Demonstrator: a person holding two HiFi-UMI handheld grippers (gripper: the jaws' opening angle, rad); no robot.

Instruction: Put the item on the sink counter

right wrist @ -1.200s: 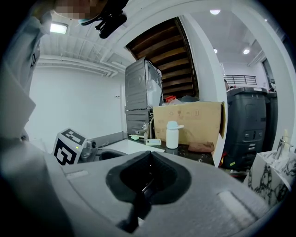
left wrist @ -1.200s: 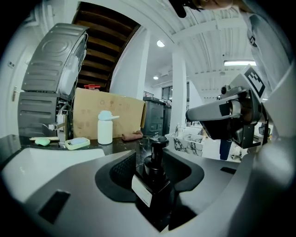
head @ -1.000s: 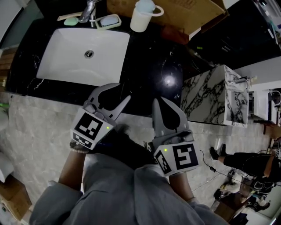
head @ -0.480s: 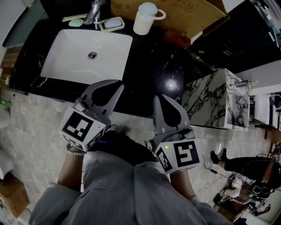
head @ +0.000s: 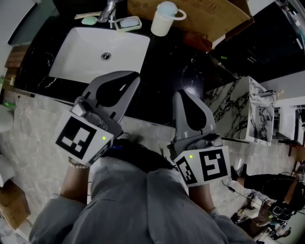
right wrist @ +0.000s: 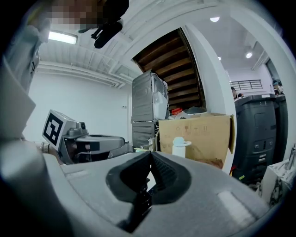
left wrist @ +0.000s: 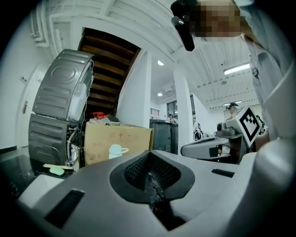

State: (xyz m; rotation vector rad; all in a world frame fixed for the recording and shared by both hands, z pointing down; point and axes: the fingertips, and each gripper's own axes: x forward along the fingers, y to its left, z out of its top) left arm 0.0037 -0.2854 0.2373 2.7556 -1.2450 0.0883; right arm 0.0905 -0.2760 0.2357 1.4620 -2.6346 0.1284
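Note:
My left gripper point(head: 135, 78) hangs over the front edge of the black sink counter point(head: 167, 66). Its jaws have just closed and now stand shut with nothing between them; the left gripper view shows the pads of this gripper point(left wrist: 149, 172) pressed together. To its right, the right gripper point(head: 184, 94) is also shut and empty, and the right gripper view shows this gripper point(right wrist: 150, 161) with its jaws meeting. A white cup with a mint lid point(head: 164, 19) stands at the back of the counter, far from both grippers. The same cup point(left wrist: 115, 151) point(right wrist: 179, 146) shows in both gripper views.
A white sink basin point(head: 90, 57) is set in the counter's left part, with a faucet point(head: 108, 9), a soap dish point(head: 128, 22) and a green soap point(head: 88, 20) behind it. A cardboard box point(head: 205, 14) stands at the back. A marble-patterned cabinet point(head: 240, 112) is at the right.
The left gripper's jaws went from spread open to shut, with nothing taken. Both grippers rose towards the head camera, the left one more.

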